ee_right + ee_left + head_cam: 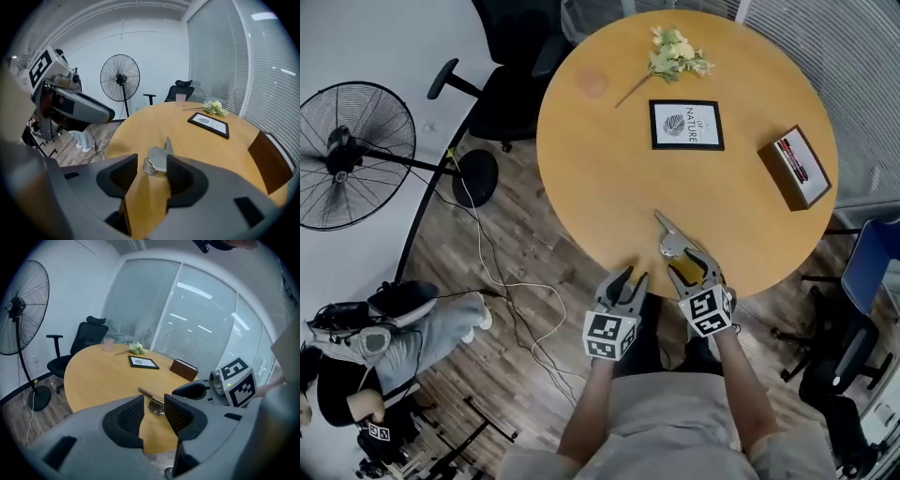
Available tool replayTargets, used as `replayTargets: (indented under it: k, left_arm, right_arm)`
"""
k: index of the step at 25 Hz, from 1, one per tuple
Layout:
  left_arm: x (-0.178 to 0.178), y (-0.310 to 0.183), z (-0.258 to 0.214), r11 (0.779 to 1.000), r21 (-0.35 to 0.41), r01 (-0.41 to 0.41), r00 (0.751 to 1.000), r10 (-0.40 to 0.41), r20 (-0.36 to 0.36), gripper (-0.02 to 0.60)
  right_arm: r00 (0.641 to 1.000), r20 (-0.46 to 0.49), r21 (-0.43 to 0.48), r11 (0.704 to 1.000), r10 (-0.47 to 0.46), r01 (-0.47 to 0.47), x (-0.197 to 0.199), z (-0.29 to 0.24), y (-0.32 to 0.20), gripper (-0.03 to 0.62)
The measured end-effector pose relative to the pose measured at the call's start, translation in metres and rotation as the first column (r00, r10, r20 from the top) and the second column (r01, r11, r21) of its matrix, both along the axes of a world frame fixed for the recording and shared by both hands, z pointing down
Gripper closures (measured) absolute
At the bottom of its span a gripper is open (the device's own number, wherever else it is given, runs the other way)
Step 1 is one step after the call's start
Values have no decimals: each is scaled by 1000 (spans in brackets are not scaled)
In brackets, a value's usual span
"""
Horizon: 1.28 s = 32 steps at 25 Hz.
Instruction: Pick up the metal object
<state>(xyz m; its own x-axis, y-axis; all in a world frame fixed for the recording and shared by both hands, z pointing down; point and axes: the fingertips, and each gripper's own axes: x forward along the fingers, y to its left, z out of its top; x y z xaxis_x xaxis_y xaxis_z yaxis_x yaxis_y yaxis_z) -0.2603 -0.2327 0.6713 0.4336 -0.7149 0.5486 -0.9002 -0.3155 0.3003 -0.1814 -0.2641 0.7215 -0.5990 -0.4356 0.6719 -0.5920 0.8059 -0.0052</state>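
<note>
right gripper view: right gripper [153, 169] agape, straddling metal object [157, 158] for pinching; left gripper [625, 278], eight o'clock of it, likewise agape, empty.

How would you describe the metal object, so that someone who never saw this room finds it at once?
Start at the round wooden table. Near its edge closest to the person, just ahead of the right gripper, lies the metal object. It is the only grey, shiny piece, with a thin pointed arm; the framed picture, flowers and brown box lie farther away.
</note>
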Motion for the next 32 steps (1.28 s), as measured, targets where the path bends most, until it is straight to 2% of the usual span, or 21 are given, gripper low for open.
replayTargets:
  k: [6,12,13,20,25,29,32]
  left_arm:
    - [-9,-12,25,997,-53,-53,998,51,-40,463]
    - [-20,-26,40,992,-69,-109,993,106,-43,463]
    - [-23,-29,41,991,-70,-113,993,110,-40,463]
    - [-38,-45,39,989,-65,-133,991,131,-35,463]
    - [-38,-47,40,987,-72,-143,989,141,-39,463]
    - [-29,-48,40,985,-77,-153,987,149,-56,463]
    - [-20,-48,38,982,-71,-175,983,171,-60,463]
  right_arm:
    - [999,-47,-6,1000,28,-29,-14,22,-12,407]
    - [990,-138,26,999,28,-24,-18,40,-23,415]
    - [989,-147,30,999,34,-30,-17,41,-25,438]
    - [984,-171,55,998,51,-42,-17,41,-26,454]
    - [988,-137,0,998,70,-70,-16,35,-28,474]
    - [988,-54,-64,987,144,-148,-8,27,-36,500]
    - [983,-32,-77,980,180,-182,-3,22,-39,520]
